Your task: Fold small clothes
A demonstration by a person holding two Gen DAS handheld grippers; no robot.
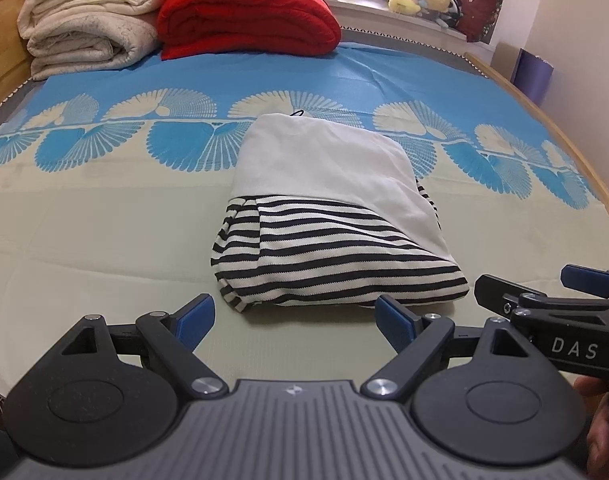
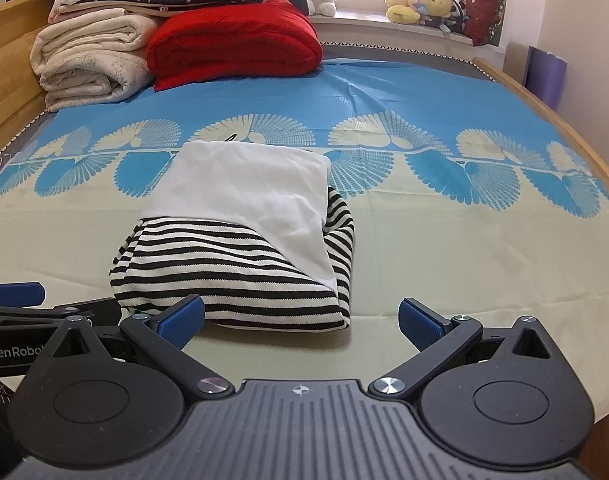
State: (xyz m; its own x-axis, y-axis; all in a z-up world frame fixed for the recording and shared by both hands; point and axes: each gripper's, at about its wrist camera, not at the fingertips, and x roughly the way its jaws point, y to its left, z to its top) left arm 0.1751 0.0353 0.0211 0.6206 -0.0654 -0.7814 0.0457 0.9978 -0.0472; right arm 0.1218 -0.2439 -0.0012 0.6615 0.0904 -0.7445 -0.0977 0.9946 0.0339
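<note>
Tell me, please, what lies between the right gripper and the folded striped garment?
Only bare sheet separates the right gripper from the striped garment, per the right wrist view.

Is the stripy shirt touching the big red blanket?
Apart. In the left wrist view, a wide band of blue bed sheet lies between the stripy shirt and the red blanket.

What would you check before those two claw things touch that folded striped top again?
1. Left gripper open and empty: ok.
2. Right gripper open and empty: ok.
3. Striped top lies folded on the bed sheet, white part uppermost: ok.
4. Both grippers short of the top's near edge, not touching it: ok.
5. Fold neat: not ok, stripes bulge out at the sides.
6. Underside flat: cannot tell.
</note>
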